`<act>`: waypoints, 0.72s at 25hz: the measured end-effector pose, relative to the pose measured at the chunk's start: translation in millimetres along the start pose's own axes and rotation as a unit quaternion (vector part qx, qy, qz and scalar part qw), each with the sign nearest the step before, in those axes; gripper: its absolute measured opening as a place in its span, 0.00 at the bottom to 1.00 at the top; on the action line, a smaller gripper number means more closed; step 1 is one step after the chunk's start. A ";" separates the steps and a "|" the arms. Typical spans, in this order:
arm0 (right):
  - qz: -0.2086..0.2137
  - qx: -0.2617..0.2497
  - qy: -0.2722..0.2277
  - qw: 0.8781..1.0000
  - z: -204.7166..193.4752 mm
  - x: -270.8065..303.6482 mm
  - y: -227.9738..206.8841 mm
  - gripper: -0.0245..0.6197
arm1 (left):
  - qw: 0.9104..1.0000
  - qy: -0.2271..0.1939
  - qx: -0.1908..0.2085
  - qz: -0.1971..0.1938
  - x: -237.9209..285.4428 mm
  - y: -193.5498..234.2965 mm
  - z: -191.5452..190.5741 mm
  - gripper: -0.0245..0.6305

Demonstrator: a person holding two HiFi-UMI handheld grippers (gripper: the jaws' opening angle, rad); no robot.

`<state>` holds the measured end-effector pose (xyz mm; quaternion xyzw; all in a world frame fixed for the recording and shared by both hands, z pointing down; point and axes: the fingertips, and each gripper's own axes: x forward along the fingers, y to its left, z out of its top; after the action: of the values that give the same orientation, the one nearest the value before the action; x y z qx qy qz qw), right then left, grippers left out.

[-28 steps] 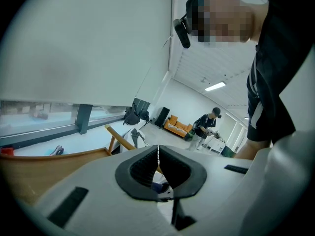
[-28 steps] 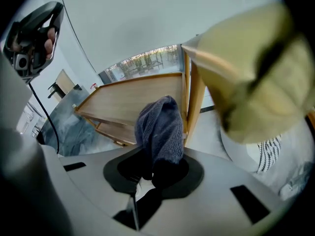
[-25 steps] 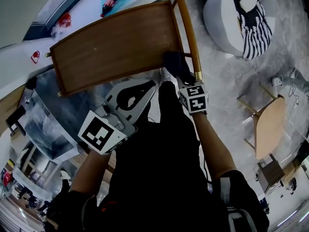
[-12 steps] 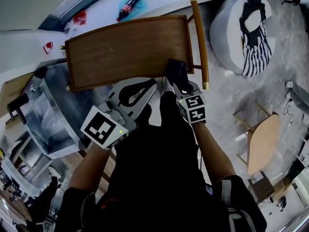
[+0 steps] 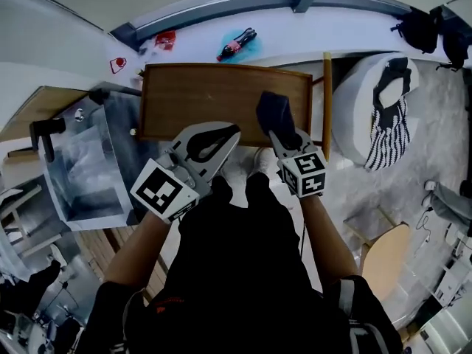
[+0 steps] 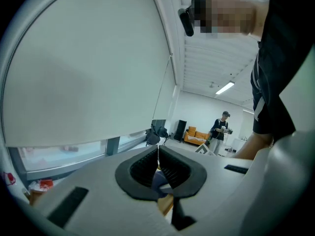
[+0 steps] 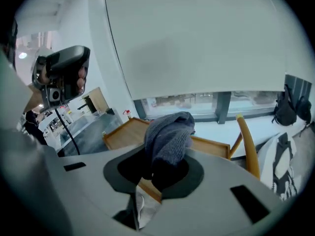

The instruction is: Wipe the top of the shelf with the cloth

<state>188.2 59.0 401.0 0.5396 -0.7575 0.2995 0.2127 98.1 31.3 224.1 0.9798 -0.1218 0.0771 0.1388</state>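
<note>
My right hand-held gripper is clamped on one grey knitted cloth, which is bunched over the right front part of the flat, rimmed wooden shelf top. My left hand-held gripper has its ribbed jaws pressed together, empty, near the shelf's front edge. One bottle lies beyond.

Window ledge: dark bottle lying on a blue patch, red packet to its left. Right: pale round pouf carrying a striped bag; black backpack beyond. Far room: orange sofa, standing person.
</note>
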 end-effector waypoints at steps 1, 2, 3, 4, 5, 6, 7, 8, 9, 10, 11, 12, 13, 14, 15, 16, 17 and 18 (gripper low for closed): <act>0.003 -0.005 -0.007 1.000 11.0 -0.6 2.1 0.15 | 1.000 -0.004 0.008 0.005 -6.0 4.1 4.4 0.08; 0.007 -0.009 -0.014 1.000 22.6 -1.5 4.3 0.15 | 1.000 -0.008 0.012 0.012 -11.7 8.0 9.7 0.08; 0.010 -0.013 -0.023 1.000 34.6 -2.9 6.9 0.15 | 1.000 -0.014 0.013 0.019 -16.9 11.7 15.9 0.08; 0.015 -0.017 -0.032 0.999 46.7 -5.0 10.0 0.15 | 0.999 -0.019 0.012 0.027 -21.8 15.0 22.7 0.08; 0.019 -0.021 -0.041 0.999 58.2 -7.8 13.3 0.15 | 0.999 -0.024 0.010 0.035 -26.7 18.0 29.0 0.08; 0.022 -0.025 -0.049 0.998 69.2 -10.9 16.6 0.15 | 0.999 -0.030 0.013 0.042 -31.5 21.0 34.7 0.08; 0.026 -0.029 -0.056 0.998 79.6 -14.3 19.9 0.15 | 0.998 -0.037 0.018 0.048 -36.0 23.9 40.0 0.08; 0.029 -0.033 -0.063 0.997 89.3 -17.6 23.1 0.15 | 0.997 -0.042 0.022 0.053 -40.1 26.2 45.1 0.08; 0.033 -0.036 -0.070 0.996 98.5 -20.6 26.5 0.15 | 0.997 -0.046 0.025 0.058 -43.7 28.3 50.2 0.08; 0.036 -0.039 -0.077 0.996 107.3 -23.1 30.2 0.15 | 0.996 -0.051 0.029 0.062 -47.1 30.4 55.3 0.08; 0.040 -0.042 -0.085 0.995 116.1 -25.4 34.1 0.15 | 0.996 -0.055 0.034 0.065 -50.1 32.6 60.2 0.08; 0.045 -0.045 -0.093 0.994 125.1 -27.9 38.5 0.15 | 0.995 -0.060 0.038 0.069 -52.9 34.9 65.1 0.08; 0.049 -0.049 -0.101 0.992 134.4 -30.6 43.0 0.15 | 0.994 -0.064 0.042 0.073 -55.5 37.1 69.7 0.08; 0.054 -0.053 -0.109 0.991 143.8 -33.4 47.8 0.15 | 0.994 -0.068 0.045 0.076 -58.0 39.1 74.3 0.08; 0.060 -0.057 -0.117 0.990 153.3 -36.4 52.5 0.15 | 0.993 -0.072 0.048 0.080 -60.2 40.7 78.9 0.08; 0.065 -0.062 -0.126 0.988 162.9 -39.3 57.2 0.15 | 0.992 -0.076 0.052 0.083 -62.3 42.2 83.8 0.08; 0.071 -0.067 -0.134 0.986 172.4 -42.1 61.7 0.15 | 0.991 -0.080 0.056 0.087 -64.3 43.6 88.6 0.08; 0.076 -0.072 -0.142 0.984 181.7 -44.9 66.1 0.15 | 0.991 -0.084 0.060 0.091 -66.3 45.3 93.3 0.08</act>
<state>140.6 -18.4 224.6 0.5006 -0.8385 0.1799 0.1178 33.7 -23.6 134.7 0.9742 -0.2164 0.0141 0.0619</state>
